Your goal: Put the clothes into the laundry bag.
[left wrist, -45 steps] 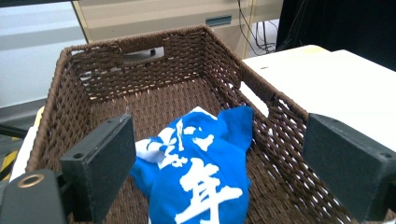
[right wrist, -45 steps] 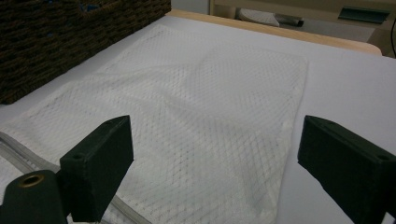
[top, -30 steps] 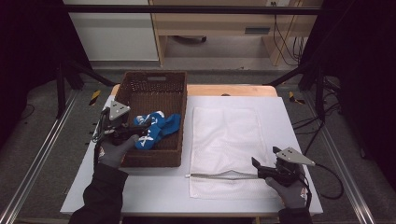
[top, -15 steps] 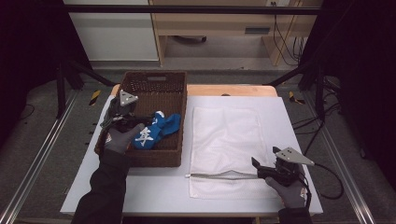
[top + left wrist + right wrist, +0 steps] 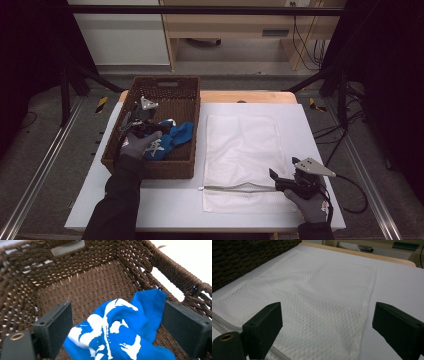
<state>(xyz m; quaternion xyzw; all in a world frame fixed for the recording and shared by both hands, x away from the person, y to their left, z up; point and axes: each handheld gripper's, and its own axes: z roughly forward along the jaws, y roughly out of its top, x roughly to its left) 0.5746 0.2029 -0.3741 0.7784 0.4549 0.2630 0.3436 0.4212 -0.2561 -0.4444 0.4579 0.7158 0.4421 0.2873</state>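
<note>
The left gripper (image 5: 117,322) hangs inside the brown woven basket (image 5: 82,287), its flat black jaws wide apart with a crumpled blue cloth (image 5: 120,337) printed in white bunched between them on the coarse wicker floor. The right gripper (image 5: 327,327) sits low over the white desk (image 5: 397,287), jaws also spread, and the flat rectangular white mesh bag (image 5: 312,297) stretches out ahead of and between them, its zipper edge by the left jaw.

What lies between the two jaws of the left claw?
In the left gripper view, the blue cloth lies between the open jaws of the left claw, inside the brown basket.
</note>
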